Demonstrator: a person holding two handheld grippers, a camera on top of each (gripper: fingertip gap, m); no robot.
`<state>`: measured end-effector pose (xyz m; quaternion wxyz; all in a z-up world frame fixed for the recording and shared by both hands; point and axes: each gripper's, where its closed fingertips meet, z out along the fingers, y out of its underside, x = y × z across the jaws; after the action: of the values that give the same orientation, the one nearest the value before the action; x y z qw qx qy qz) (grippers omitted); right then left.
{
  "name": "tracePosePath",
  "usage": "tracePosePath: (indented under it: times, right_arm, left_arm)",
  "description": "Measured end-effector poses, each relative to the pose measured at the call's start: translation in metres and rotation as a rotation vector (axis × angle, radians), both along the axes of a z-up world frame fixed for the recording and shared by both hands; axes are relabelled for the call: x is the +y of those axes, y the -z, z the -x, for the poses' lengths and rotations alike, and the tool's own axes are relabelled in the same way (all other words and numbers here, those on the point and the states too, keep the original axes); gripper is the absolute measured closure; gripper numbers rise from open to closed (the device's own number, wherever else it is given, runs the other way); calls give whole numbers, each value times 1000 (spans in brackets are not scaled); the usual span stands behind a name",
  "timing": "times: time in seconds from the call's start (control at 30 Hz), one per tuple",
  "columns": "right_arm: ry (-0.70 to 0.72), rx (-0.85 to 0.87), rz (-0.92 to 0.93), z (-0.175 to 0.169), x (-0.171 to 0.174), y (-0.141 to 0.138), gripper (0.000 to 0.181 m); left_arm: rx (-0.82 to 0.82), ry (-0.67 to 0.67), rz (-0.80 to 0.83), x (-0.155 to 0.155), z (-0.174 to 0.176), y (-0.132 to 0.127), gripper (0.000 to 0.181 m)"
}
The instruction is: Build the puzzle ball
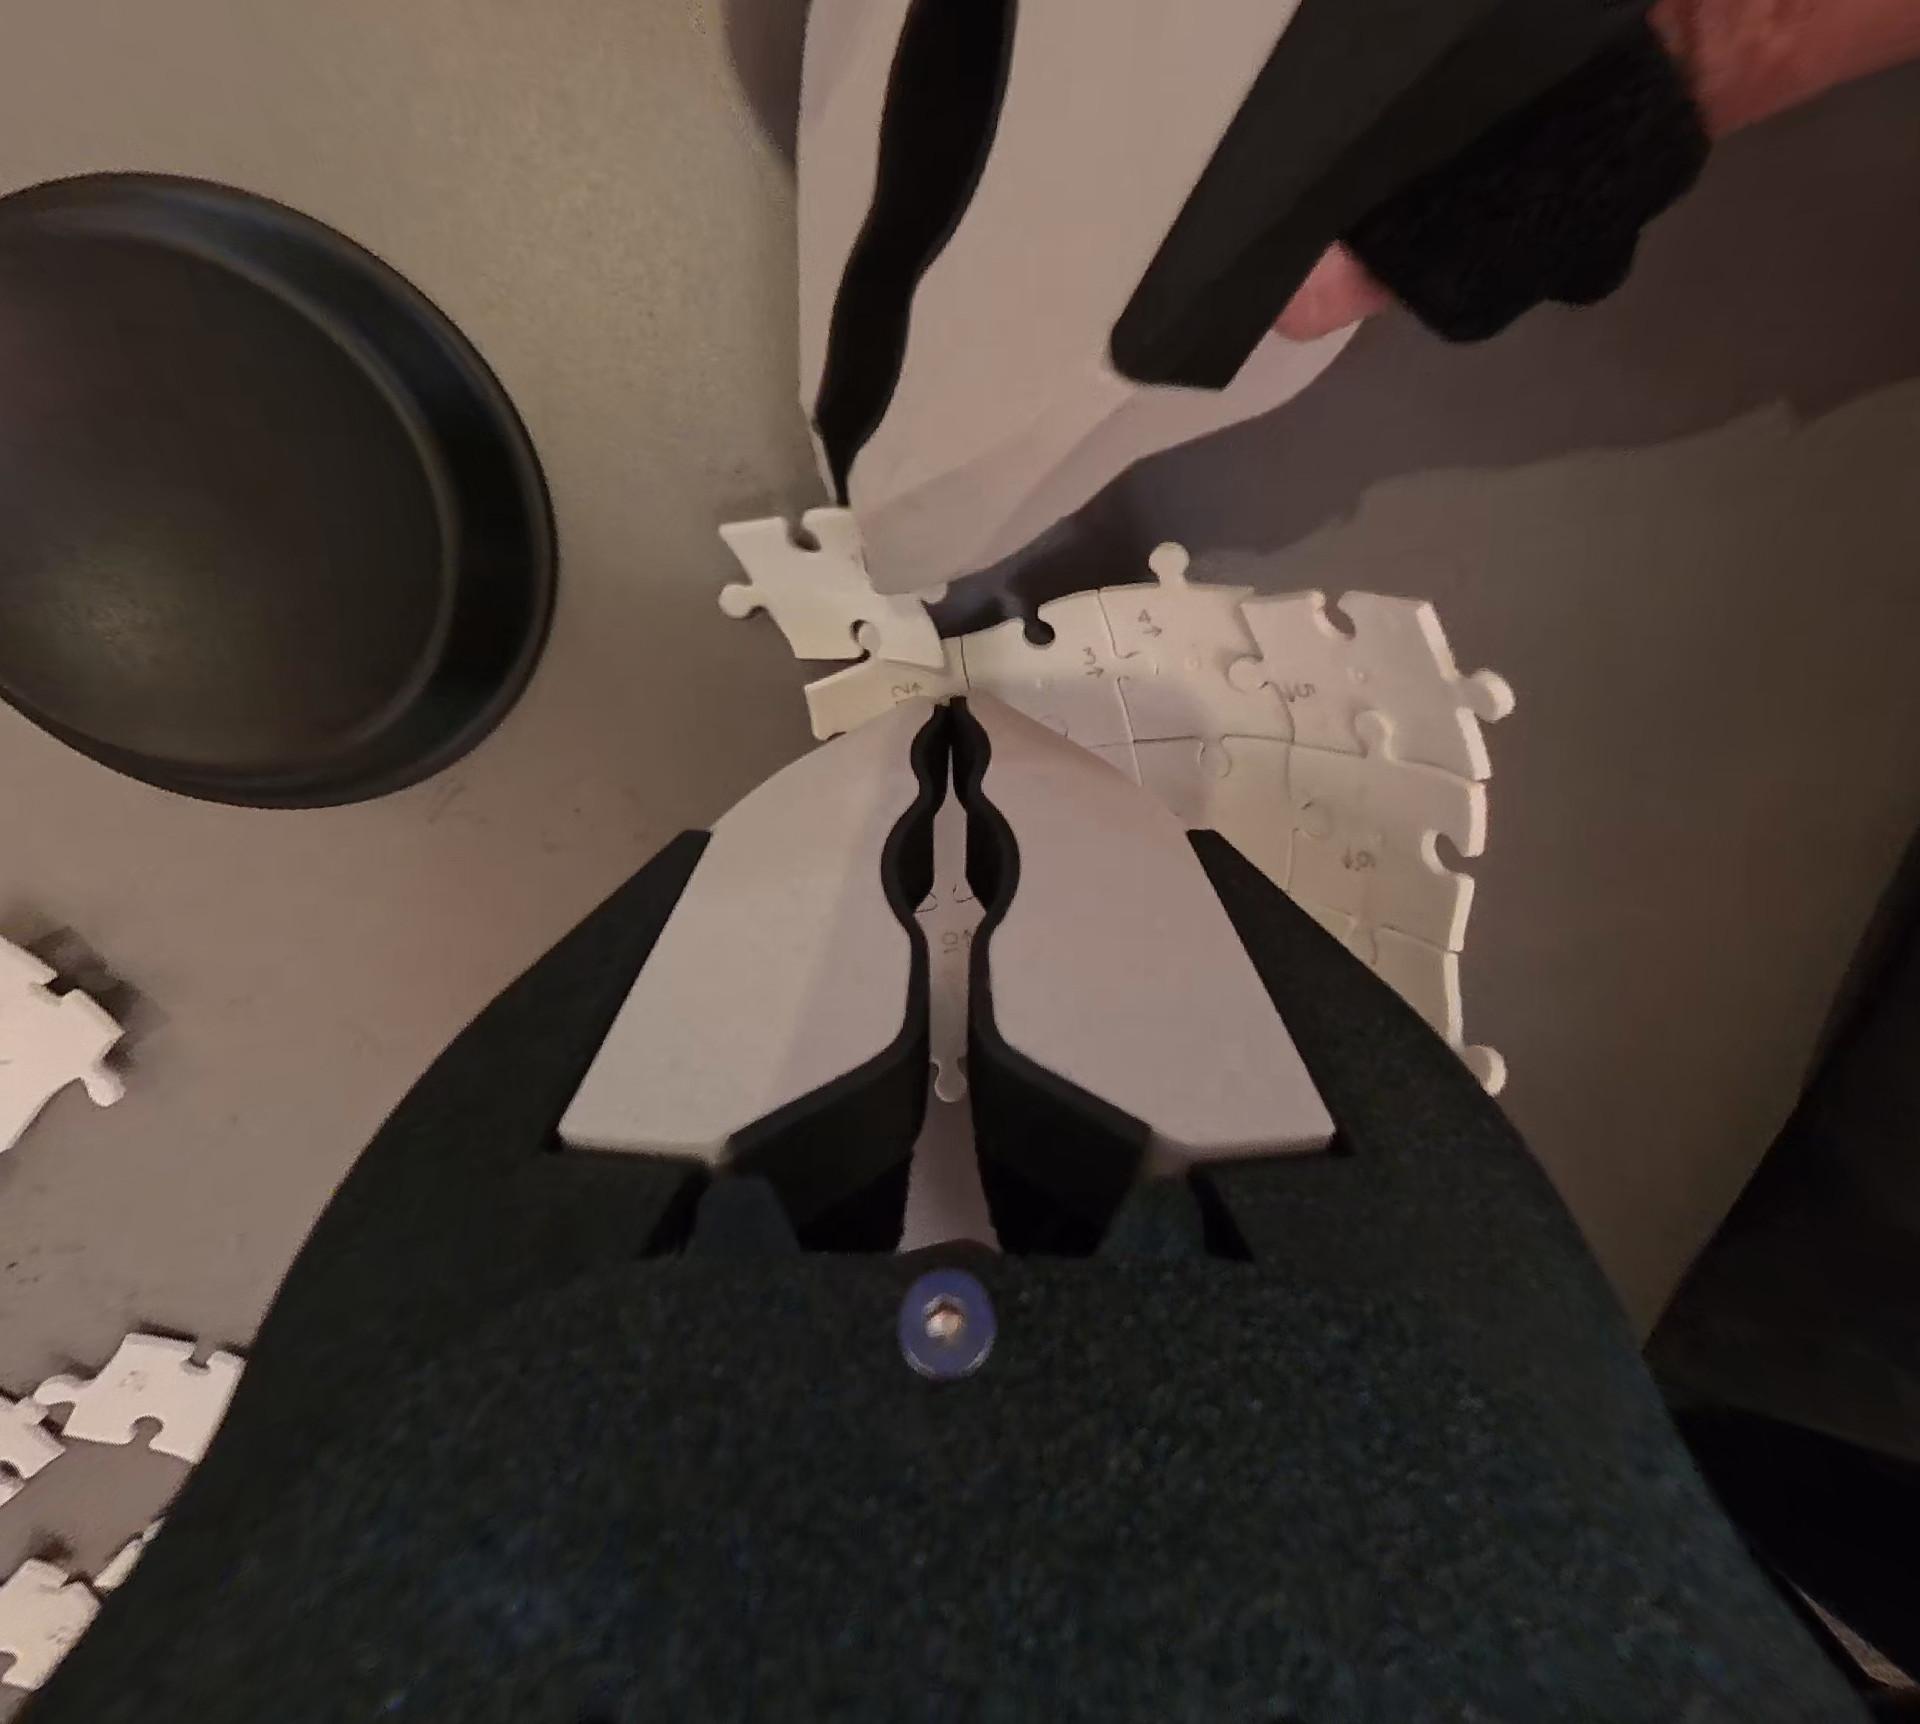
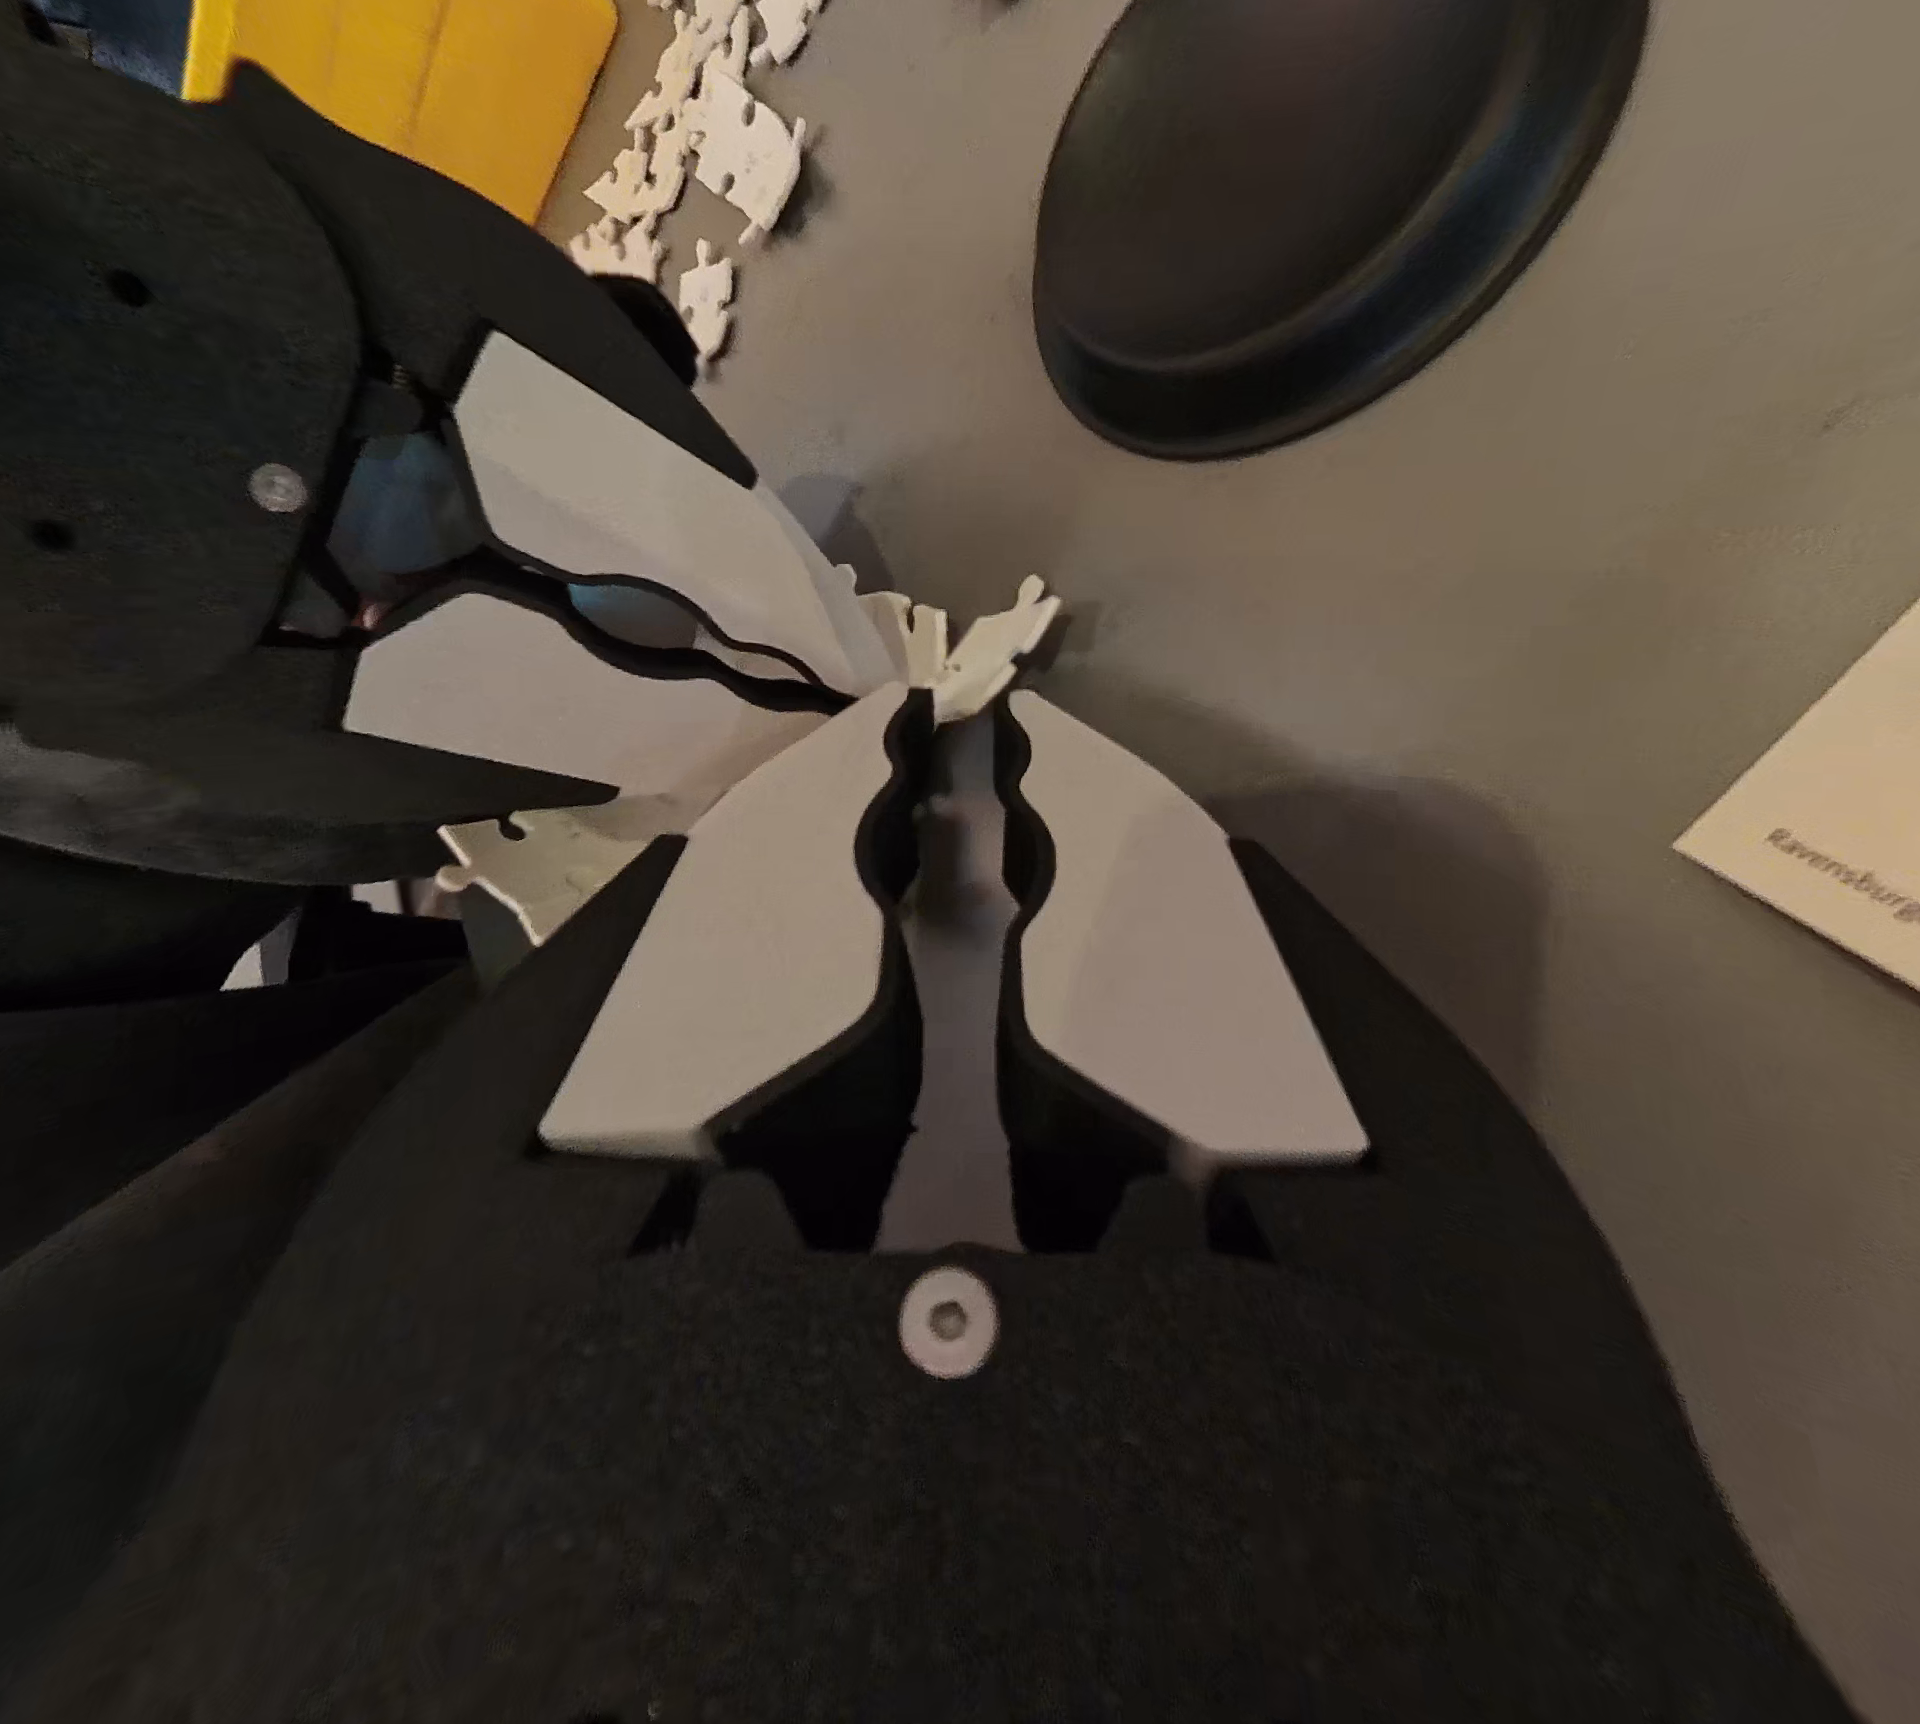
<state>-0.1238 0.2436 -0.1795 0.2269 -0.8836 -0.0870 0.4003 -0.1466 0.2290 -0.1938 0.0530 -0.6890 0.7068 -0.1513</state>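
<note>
White curved plastic: the left gripper [image 1: 951, 718] is clenched on the edge of the assembled shell section [image 1: 1299, 739], held above the grey bench [image 1: 468, 12], while the right gripper [image 2: 951, 708] is clamped on a single loose piece [image 1: 810, 594] and pushes it at the shell's corner. Risk as I read it: the piece meets the edge tilted, so its tab may miss the socket and the thin interlocked joints could buckle or pop apart under side load. Spare pieces [image 2: 727, 64] lie scattered near the smooth black round tray [image 2: 1340, 136].
</note>
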Motion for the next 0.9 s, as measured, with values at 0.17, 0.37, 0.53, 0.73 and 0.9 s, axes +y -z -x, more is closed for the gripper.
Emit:
tracePosePath:
  times: [0.17, 0.37, 0.53, 0.73, 0.9]
  right_arm:
    - [-97, -68, -185, -4, 5, -20, 172]
    - [-230, -188, -260, -2, -2, -6, 181]
    - [-220, -215, -234, -5, -3, 3, 181]
    - [-301, -389, -378, -14, -4, 12, 155]
    - [-315, -465, -460, -15, -1, 13, 146]
  left_arm:
    - [20, 17, 32, -1, 0, 0, 181]
    - [59, 33, 84, -2, 0, 0, 181]
    - [78, 27, 87, -2, 0, 0, 181]
    - [86, 21, 97, -2, 0, 0, 181]
    - [75, 5, 105, -1, -1, 0, 181]
